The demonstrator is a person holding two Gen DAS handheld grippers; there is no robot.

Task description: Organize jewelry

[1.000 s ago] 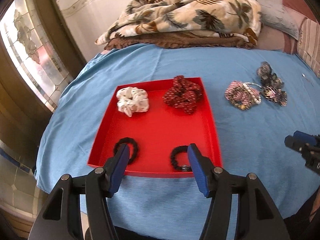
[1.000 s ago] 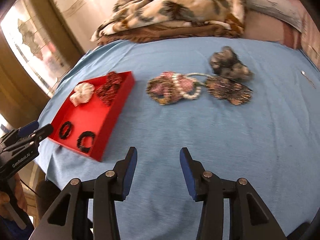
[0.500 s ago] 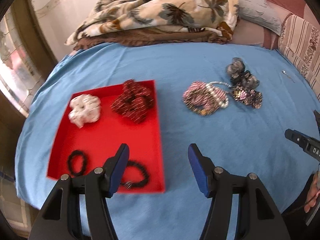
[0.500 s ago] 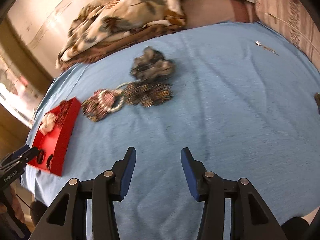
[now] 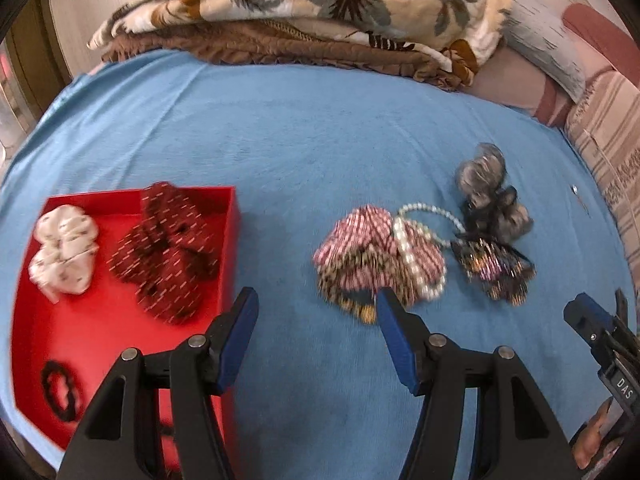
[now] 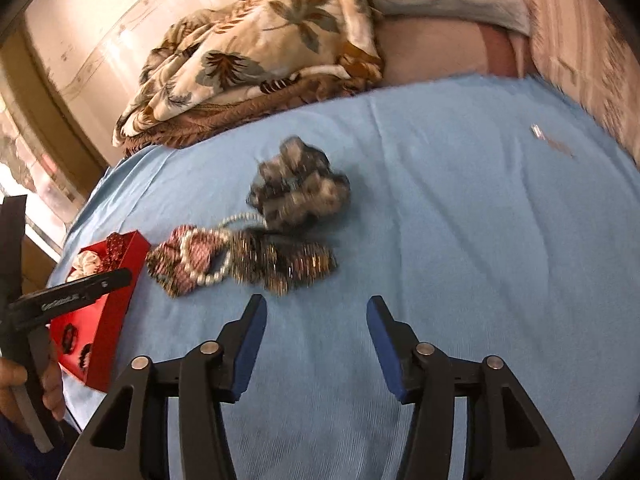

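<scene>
A red tray [image 5: 80, 332] [image 6: 108, 312] on the blue bedsheet holds a white scrunchie [image 5: 64, 252], a dark red scrunchie [image 5: 168, 252] and black hair ties [image 5: 60, 392]. To its right lies a heap: a pink checked scrunchie [image 5: 372, 256] [image 6: 188, 260], a pearl bracelet [image 5: 416, 256] [image 6: 208, 276], a dark beaded piece [image 5: 496, 272] [image 6: 288, 260] and a grey scrunchie [image 5: 488, 196] [image 6: 300, 192]. My left gripper [image 5: 314, 308] is open and empty, just short of the pink scrunchie. My right gripper [image 6: 316, 312] is open and empty, near the beaded piece.
A folded leaf-print blanket [image 5: 320, 8] [image 6: 256, 52] and pillows lie at the back of the bed. A small metal pin [image 6: 548, 140] lies on the sheet at the far right. The bed edge drops off at the left by the tray.
Both grippers swung: the left moved right from over the tray toward the heap of jewelry; the right turned and came closer to the heap. Both stayed open and empty.
</scene>
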